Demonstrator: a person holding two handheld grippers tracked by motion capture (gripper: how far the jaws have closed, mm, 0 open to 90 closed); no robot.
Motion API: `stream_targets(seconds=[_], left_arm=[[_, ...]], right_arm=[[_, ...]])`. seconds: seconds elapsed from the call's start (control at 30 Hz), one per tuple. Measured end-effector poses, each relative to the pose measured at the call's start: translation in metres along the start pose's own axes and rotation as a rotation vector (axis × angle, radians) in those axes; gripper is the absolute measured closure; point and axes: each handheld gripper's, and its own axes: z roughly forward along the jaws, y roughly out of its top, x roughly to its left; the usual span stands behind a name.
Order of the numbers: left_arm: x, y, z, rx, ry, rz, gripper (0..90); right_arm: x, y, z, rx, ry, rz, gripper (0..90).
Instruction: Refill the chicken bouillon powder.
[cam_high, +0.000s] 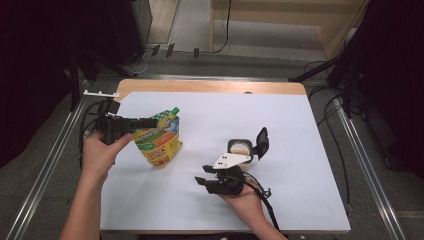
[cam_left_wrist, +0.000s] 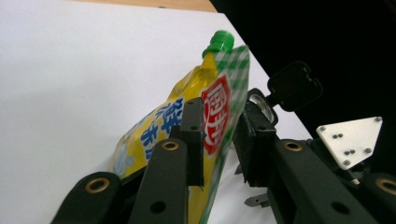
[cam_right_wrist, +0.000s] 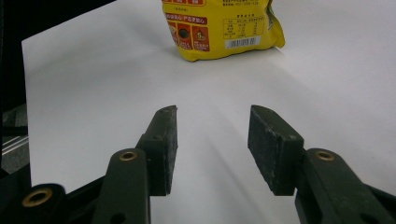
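Yellow spouted pouch (cam_high: 159, 140), standing upright on the white sheet (cam_high: 210, 200), left of centre.

Green screw cap (cam_left_wrist: 218, 42) at one top corner, pointing up and away from the person. Green-white check band along the top edge, red emblem plus blue characters on the front; back panel carries red blocks, a printed table and a barcode. Bottom gusset sits flat on the sheet, body leans slightly. Cap is on.
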Motion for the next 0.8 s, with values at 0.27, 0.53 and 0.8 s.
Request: stream_targets(seconds=[0.27,0.53,0.8], left_arm=[[-0.004,0.001,-0.002,-0.003,-0.012,0.005,66.5],[-0.011,0.005,-0.010,-0.031,-0.009,0.003,63.1],[-0.013,0.009,-0.020,-0.060,0.005,0.001,59.0]], right_arm=[[0.000,0.000,0.000,0.006,-0.001,0.001,54.5],[0.000,-0.001,0.001,0.010,0.006,-0.001,54.7],[0.000,-0.001,0.003,0.025,0.014,0.002,54.8]])
